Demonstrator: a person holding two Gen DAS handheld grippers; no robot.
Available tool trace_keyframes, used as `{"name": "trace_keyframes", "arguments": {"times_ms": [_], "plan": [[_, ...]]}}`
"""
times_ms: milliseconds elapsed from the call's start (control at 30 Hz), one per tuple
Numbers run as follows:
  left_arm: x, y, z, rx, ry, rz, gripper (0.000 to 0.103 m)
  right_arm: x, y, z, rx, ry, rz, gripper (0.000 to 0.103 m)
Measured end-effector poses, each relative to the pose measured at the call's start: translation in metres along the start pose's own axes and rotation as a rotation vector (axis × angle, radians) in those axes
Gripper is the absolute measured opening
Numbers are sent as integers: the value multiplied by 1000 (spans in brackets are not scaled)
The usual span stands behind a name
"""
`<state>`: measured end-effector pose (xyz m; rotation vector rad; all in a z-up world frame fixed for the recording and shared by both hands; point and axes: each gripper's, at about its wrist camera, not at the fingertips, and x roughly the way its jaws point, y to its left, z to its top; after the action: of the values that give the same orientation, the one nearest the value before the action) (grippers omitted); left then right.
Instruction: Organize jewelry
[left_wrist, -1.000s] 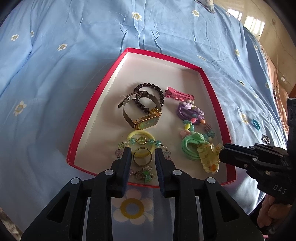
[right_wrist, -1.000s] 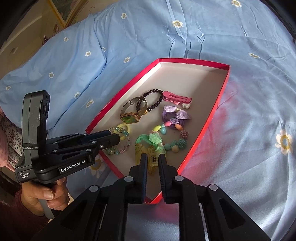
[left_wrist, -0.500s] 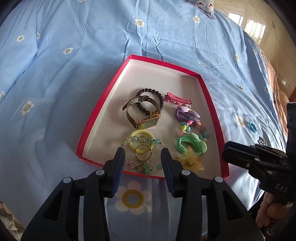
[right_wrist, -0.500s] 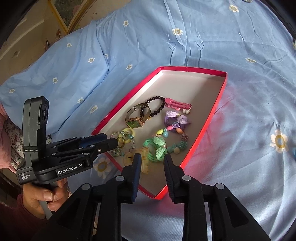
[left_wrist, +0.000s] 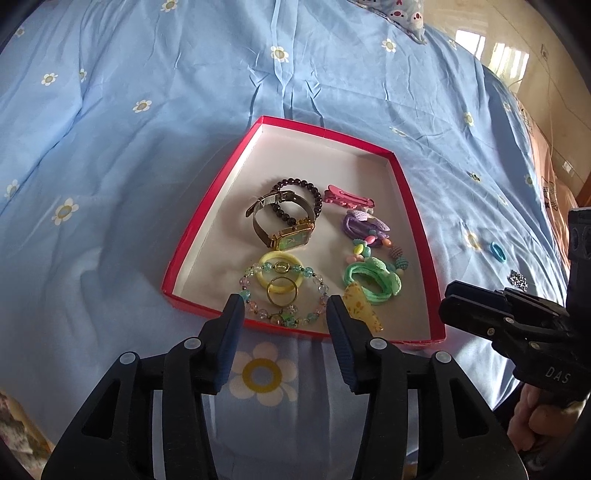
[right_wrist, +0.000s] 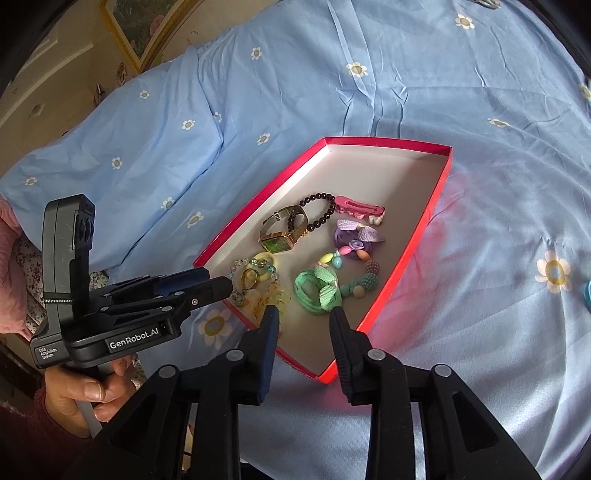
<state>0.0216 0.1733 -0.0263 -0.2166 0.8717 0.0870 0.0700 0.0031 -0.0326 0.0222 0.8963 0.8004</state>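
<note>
A red tray (left_wrist: 210, 192) (right_wrist: 413, 258) lies on the blue bedspread and holds jewelry: a gold watch (left_wrist: 291, 236), a dark bead bracelet (left_wrist: 295, 182), a glass bead bracelet (left_wrist: 317, 280), a gold ring (left_wrist: 282, 291), a yellow clip (left_wrist: 360, 304) (right_wrist: 264, 299), a green hair tie (left_wrist: 373, 282) (right_wrist: 317, 291) and a pink clip (left_wrist: 349, 197). My left gripper (left_wrist: 284, 310) is open and empty above the tray's near edge. My right gripper (right_wrist: 303, 317) is open and empty over the tray's near right corner; it also shows in the left wrist view (left_wrist: 480, 310).
A small blue hair tie (left_wrist: 498, 252) and a dark sparkly piece (left_wrist: 518, 279) lie on the bedspread (left_wrist: 147, 147) right of the tray. A person's hand holds each gripper handle. A framed picture (right_wrist: 147, 29) hangs on the wall beyond the bed.
Both grippers have opened and drawn back from the tray. The right gripper let go of the yellow clip, which now lies in the tray's near part.
</note>
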Motion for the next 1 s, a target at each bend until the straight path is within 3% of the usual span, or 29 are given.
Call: {"name": "trace_keyframes", "arguments": {"times_ms": [100, 233, 367, 667, 867, 1000], "plan": [[-5, 3, -4, -27, -6, -6, 56, -3, -1, -3, 13, -11, 9, 46], [-17, 9, -13, -80, -41, -15, 76, -8, -3, -7, 29, -42, 24, 76], [-27, 19, -25, -139, -76, -8, 90, -18, -7, -15, 49, -98, 46, 83], [-37, 30, -58, -215, -82, 2, 95, -34, -8, -32, 62, -186, 33, 103], [-39, 22, -71, -194, -76, 28, 95, -28, -2, -42, 46, -124, 71, 103], [-45, 18, -74, -162, -87, 54, 95, -37, 7, -45, 9, -148, 27, 103]]}}
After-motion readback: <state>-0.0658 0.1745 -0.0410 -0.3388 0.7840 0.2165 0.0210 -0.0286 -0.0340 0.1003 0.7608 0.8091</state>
